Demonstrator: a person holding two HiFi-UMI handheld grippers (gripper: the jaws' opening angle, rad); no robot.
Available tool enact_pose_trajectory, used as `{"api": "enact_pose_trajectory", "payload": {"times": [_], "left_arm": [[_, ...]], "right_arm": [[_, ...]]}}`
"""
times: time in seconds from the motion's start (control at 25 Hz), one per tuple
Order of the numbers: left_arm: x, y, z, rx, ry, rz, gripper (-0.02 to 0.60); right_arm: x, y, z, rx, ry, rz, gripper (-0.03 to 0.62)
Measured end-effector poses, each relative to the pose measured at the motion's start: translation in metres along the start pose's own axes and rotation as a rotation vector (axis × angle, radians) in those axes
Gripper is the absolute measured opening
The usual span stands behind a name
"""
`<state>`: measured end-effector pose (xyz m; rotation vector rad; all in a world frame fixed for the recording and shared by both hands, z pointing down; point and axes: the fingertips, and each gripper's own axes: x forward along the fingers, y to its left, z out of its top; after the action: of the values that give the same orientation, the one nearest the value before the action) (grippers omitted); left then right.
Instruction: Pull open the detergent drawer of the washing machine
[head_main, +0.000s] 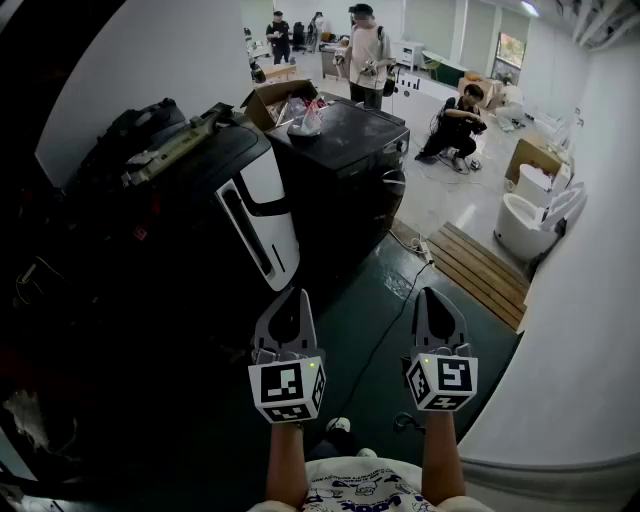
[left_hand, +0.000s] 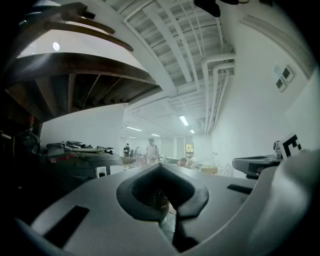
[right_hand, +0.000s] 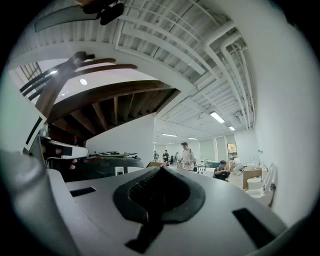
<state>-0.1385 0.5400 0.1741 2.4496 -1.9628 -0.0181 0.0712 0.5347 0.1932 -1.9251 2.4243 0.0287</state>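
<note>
Cable (head_main: 388, 335) between tools (head_main: 299, 296) (head_main: 431, 293) (dark appliances (head_main: 345, 160) ahead)

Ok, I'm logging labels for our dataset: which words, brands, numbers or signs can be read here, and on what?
No text here can be read.
Left marker cube and right marker cube: black-and-white square patterns only, no letters.
Print on the person's shirt: cut off and blurred, unreadable.
Cardboard box far back: too small to show any print.

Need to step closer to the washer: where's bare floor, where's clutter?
Bare dark floor between the washing machine and the wooden pallet, crossed by a cable. Crowded: the far machine's top, with a cardboard box and bag.
</note>
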Motion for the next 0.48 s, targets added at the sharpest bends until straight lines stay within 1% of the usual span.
{"api": "enact_pose_trajectory", "payload": {"times": [0.48], "left_arm": [[0.021, 0.011, -0.006, -0.002, 0.01, -0.006, 0.014]], "right_arm": [[0.02, 0.002, -0.007, -0.006, 0.014, -0.003, 0.012]]}}
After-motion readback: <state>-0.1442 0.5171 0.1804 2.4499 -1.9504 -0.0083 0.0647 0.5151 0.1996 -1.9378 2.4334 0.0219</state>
